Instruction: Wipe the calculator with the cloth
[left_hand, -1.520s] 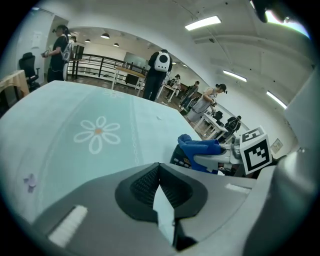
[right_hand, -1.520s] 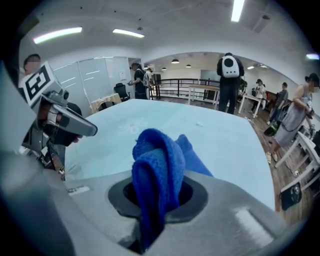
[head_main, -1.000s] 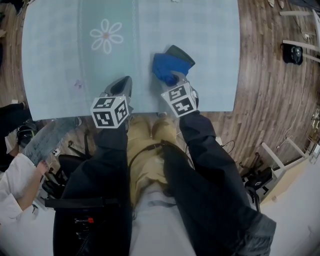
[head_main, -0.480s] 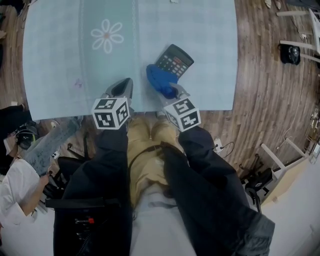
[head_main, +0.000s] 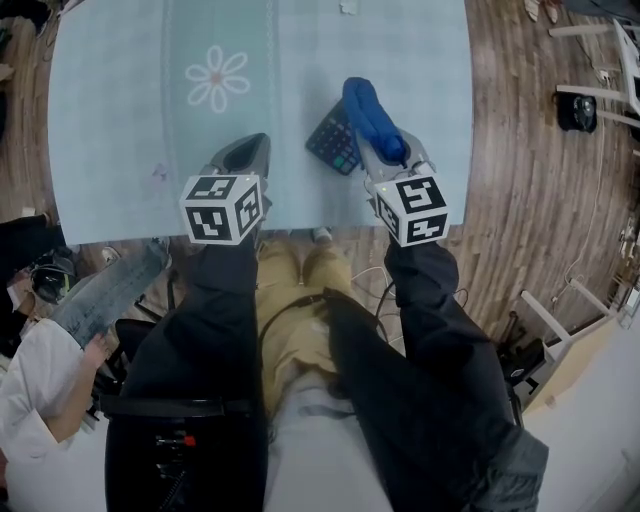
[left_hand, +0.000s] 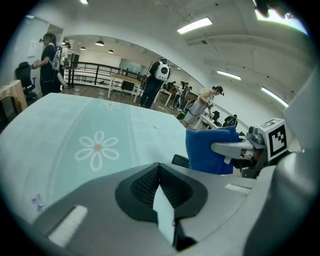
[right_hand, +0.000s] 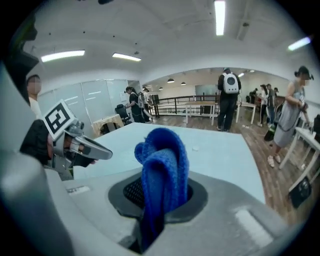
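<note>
Calculator (head_main: 333, 145) lying flat close to the tabletop's near edge, toward its right corner, with nothing holding it down. The right gripper (right_hand: 160, 200) is clamping its jaws on the cloth (right_hand: 162, 165), which is bulging out of them as a thick folded loop of blue, nubbly knit. In the head view this cloth (head_main: 372, 118) is overlapping the calculator's right part; whether it is pressing on it cannot be told. The left gripper (left_hand: 164, 215) is keeping its jaws pressed together on nothing, hovering over the near edge, apart from the calculator and to its left.

Probable hazards: since no jaw is bracing the slim, hard, dark slab, a wiping stroke is likely to be pushing it across the smooth covering toward the near edge. The soft loop, gripped only at its root, may be working loose. The raised keys may be snagging the knit.

The tabletop (head_main: 120, 120) is wearing a pale blue-green checked covering with a daisy motif (head_main: 217, 78).
</note>
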